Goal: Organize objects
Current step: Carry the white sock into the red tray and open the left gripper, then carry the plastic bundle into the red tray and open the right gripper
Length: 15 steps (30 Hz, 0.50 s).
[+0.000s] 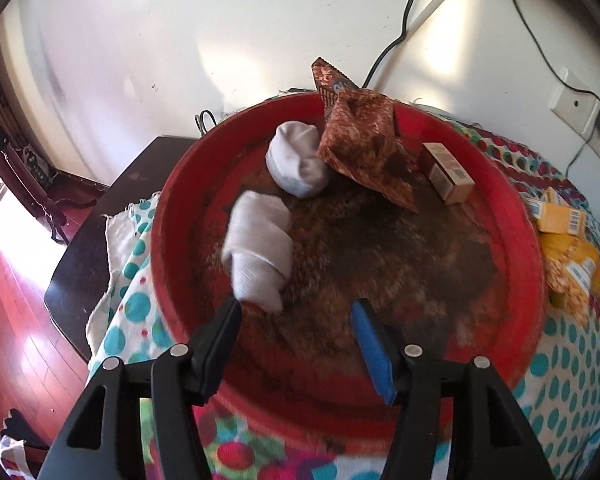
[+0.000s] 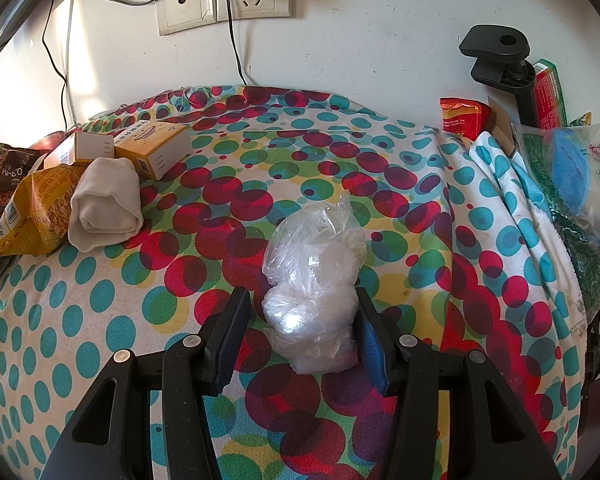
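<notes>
left gripper (image 1: 296, 306): jaws spread, empty, over the red basin's (image 1: 534, 264) near rim; a blurred sock roll (image 1: 258, 252) lay just past its left finger.
right gripper (image 2: 304, 300): jaws apart, straddling a plastic bag bundle (image 2: 314, 280) near the table's front edge, not yet clamped.
step: likely gathering items into the basin; next, squeeze the bundle.
around: another sock roll (image 2: 106, 208) and yellow boxes (image 2: 154, 148) at the table's left edge, nothing blocking.
</notes>
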### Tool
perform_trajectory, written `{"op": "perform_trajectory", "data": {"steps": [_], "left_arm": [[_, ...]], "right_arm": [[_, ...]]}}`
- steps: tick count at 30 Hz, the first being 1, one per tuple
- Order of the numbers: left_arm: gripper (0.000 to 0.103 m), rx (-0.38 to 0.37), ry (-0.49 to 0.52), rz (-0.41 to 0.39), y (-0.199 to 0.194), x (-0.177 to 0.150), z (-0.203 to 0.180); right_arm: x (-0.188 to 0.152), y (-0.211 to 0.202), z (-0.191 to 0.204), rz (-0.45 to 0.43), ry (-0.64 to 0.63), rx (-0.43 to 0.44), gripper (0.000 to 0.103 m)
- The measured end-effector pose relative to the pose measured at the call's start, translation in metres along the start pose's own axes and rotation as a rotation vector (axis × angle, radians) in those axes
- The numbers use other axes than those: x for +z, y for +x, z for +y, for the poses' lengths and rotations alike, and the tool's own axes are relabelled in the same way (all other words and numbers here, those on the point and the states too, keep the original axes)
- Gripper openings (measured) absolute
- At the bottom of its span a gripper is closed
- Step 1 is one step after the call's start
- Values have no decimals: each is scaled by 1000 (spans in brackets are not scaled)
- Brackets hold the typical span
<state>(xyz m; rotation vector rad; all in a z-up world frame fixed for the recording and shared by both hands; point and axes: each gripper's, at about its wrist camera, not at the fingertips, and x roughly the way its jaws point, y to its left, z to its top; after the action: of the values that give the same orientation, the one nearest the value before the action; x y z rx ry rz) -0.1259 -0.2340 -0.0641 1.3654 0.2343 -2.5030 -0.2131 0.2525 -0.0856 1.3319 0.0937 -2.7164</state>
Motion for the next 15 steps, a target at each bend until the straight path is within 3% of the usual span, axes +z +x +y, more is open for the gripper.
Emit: {"op": "perform_trajectory", "data": {"steps": [3,6,15], "left_arm": [[60,-12,6,-24,-12,-10,0],[60,-11,35,-65,-28,-25,-3],[60,-36,141,-170,-64,-55,-26]], "right_arm": [[0,0,0,-1,-3,-9,49],[-1,-2,2,-10,-24,-19,35],[-2,-3,7,-22,-48,-78,34]]}}
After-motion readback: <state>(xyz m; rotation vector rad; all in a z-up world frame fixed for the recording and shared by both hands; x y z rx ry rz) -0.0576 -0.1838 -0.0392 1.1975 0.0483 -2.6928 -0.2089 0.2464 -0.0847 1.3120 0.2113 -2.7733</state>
